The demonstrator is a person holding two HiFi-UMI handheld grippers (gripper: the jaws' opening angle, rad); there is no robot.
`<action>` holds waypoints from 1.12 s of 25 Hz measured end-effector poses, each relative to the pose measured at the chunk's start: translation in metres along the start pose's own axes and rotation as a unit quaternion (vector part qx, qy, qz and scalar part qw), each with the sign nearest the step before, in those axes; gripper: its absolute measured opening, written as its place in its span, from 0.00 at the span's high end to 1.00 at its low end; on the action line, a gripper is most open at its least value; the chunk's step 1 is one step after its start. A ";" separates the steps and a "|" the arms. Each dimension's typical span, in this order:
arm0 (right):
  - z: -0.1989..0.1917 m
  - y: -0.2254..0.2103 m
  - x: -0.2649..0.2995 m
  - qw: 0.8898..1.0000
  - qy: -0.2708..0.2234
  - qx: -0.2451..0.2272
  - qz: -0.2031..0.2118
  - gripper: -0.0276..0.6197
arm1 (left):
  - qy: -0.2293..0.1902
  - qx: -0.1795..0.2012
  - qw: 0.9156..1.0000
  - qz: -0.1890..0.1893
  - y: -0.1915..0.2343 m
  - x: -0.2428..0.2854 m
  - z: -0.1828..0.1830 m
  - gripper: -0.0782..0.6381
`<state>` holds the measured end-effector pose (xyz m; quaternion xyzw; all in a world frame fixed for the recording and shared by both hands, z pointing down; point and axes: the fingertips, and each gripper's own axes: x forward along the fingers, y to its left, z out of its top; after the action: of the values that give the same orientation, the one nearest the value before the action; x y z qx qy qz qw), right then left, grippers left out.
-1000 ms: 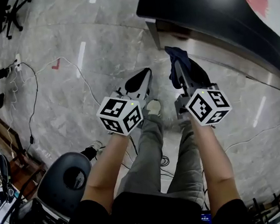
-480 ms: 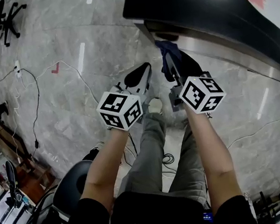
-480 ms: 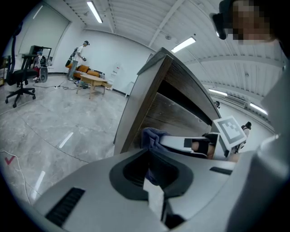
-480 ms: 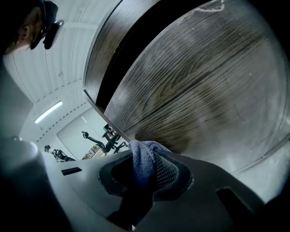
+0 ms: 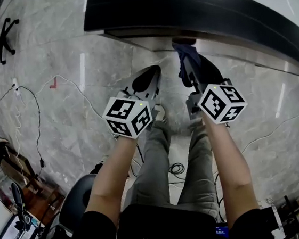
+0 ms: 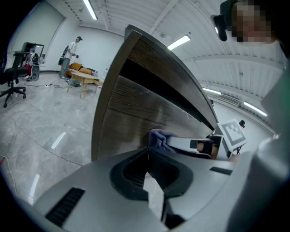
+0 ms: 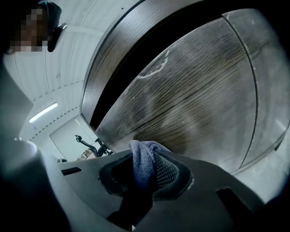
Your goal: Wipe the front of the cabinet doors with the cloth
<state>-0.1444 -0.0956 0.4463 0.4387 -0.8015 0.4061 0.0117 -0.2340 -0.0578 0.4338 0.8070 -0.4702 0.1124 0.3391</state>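
Observation:
A dark blue cloth (image 7: 143, 164) is bunched between the jaws of my right gripper (image 7: 145, 156), which is shut on it. The wood-grain cabinet door (image 7: 195, 104) fills that view just beyond the cloth; I cannot tell whether they touch. In the head view the cloth (image 5: 185, 50) sits right under the black countertop's (image 5: 190, 4) edge, ahead of the right gripper (image 5: 191, 66). My left gripper (image 5: 148, 81) hangs beside it to the left, shut and empty, away from the door. The left gripper view shows its jaws (image 6: 147, 154) meeting, with the cloth (image 6: 158, 136) and cabinet door (image 6: 131, 108) beyond.
A grey marble floor (image 5: 63, 115) spreads to the left with white cables (image 5: 27, 108) trailing across it. A black stool (image 5: 76, 202) stands at lower left and an office chair (image 5: 2, 28) at far left. A person (image 6: 71, 50) and a low table (image 6: 84, 79) are far off.
The right gripper with the cloth has moved forward and up to the cabinet front beneath the countertop edge. The view has shifted nearer to the cabinet. The left gripper has barely moved.

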 end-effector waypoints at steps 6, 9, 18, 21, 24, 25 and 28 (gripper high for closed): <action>0.019 -0.039 -0.037 1.000 -0.019 0.009 -0.014 0.83 | 0.013 0.009 1.000 -0.013 -0.041 0.031 -0.008 0.88; 0.030 -0.060 -0.056 0.999 -0.028 0.012 -0.024 0.83 | 0.015 0.012 1.000 -0.020 -0.062 0.047 -0.009 0.88; 0.057 -0.127 -0.112 0.996 -0.054 0.021 -0.062 0.83 | 0.032 0.015 0.998 -0.043 -0.124 0.089 -0.026 0.88; 0.063 -0.139 -0.123 0.996 -0.057 0.022 -0.069 0.83 | 0.035 0.016 0.998 -0.050 -0.136 0.099 -0.027 0.88; 0.062 -0.148 -0.125 0.995 -0.058 0.024 -0.075 0.83 | 0.035 0.016 0.998 -0.056 -0.140 0.106 -0.028 0.88; 0.063 -0.152 -0.128 0.995 -0.060 0.027 -0.077 0.83 | 0.035 0.016 0.998 -0.057 -0.143 0.108 -0.029 0.88; 0.064 -0.158 -0.138 0.993 -0.069 0.042 -0.083 0.83 | 0.036 0.020 0.997 -0.059 -0.150 0.110 -0.029 0.88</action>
<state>0.0745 -0.0871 0.4532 0.5304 -0.7435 0.4063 -0.0287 -0.0460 -0.0643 0.4444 0.8353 -0.4065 0.1306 0.3462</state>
